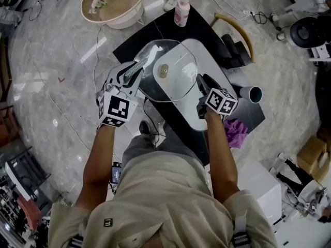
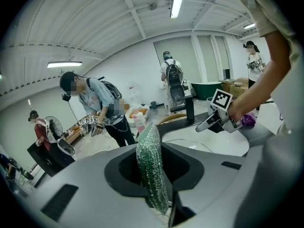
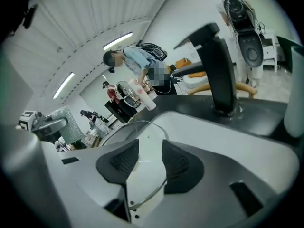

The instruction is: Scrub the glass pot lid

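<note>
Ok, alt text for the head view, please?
Seen from above, the left gripper holds a green scrubber at the left edge of a glass pot lid over a white counter. The right gripper is at the lid's right rim.

- a glossy grey marbled floor [image 1: 46, 81], with thin cables [image 1: 95, 56] trailing across it.
- a black table [image 1: 150, 32] in the middle, carrying a white rounded top [image 1: 209, 61].
- beyond the table, a round beige tub [image 1: 88, 6] sits on the floor.
- a chair with a curved wooden back [image 1: 239, 29] stands just beside the table's right edge.
- a cardboard box [image 1: 312, 156] lies off to the right, near some white equipment.
- a white ribbed ceiling [image 2: 95, 27] arches down into plain white walls [image 2: 137, 70].
- one long strip light [image 2: 178, 1] runs overhead, and a second strip light [image 2: 64, 64] hangs lower at the left.
- a dark green tub [image 2: 207, 89] stands by the far wall.
- a round fan [image 2: 53, 126] stands at the left.
</note>
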`<state>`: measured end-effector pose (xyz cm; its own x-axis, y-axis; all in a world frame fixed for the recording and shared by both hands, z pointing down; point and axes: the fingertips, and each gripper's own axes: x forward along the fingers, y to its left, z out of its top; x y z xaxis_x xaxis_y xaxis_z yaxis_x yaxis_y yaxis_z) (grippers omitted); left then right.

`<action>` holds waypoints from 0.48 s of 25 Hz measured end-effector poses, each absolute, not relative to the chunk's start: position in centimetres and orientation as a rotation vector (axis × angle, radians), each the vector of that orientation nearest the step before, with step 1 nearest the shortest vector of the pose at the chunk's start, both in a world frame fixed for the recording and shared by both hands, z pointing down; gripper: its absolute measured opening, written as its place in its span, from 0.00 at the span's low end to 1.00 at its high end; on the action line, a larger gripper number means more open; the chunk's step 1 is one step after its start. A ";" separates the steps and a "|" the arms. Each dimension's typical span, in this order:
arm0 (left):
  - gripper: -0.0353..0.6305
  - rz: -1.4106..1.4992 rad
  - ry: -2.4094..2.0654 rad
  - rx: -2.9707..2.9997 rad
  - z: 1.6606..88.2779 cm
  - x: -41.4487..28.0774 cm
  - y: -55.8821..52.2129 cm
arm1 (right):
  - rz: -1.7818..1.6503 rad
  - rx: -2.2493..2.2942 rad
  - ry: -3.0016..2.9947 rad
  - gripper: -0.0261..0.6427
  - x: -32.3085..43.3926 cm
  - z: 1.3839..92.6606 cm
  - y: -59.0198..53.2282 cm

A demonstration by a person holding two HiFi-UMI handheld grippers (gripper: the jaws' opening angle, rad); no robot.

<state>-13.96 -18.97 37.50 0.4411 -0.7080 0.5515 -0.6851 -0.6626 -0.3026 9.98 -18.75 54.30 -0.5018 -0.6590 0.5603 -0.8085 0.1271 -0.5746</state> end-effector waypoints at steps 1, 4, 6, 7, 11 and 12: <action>0.20 -1.054 1.273 -2.639 38.2 -13.7 -19.2 | 1.359 1.465 -2.212 0.28 10.2 55.4 -18.7; 0.20 -1.097 1.270 -2.642 40.2 -12.9 -19.8 | 1.444 1.451 -2.208 0.32 10.5 57.9 -18.5; 0.20 -1.125 1.268 -2.642 41.4 -12.4 -20.1 | 1.527 1.437 -2.215 0.33 10.2 59.2 -18.3; 0.20 -1.138 1.267 -2.640 42.0 -12.3 -20.3 | 1.570 1.431 -2.213 0.33 10.1 59.8 -18.3; 0.20 -1.185 1.256 -2.619 44.4 -11.6 -21.6 | 1.678 1.406 -2.223 0.36 9.3 61.7 -19.1; 0.20 -1.198 1.252 -2.612 45.0 -11.4 -21.9 | 1.700 1.399 -2.222 0.36 9.2 62.1 -19.2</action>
<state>-11.38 -21.89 44.95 0.3887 -0.6687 0.6338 -0.6630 -0.6807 -0.3116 9.15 -19.19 62.13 -0.5996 -0.6283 0.4957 -0.6428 0.0092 -0.7660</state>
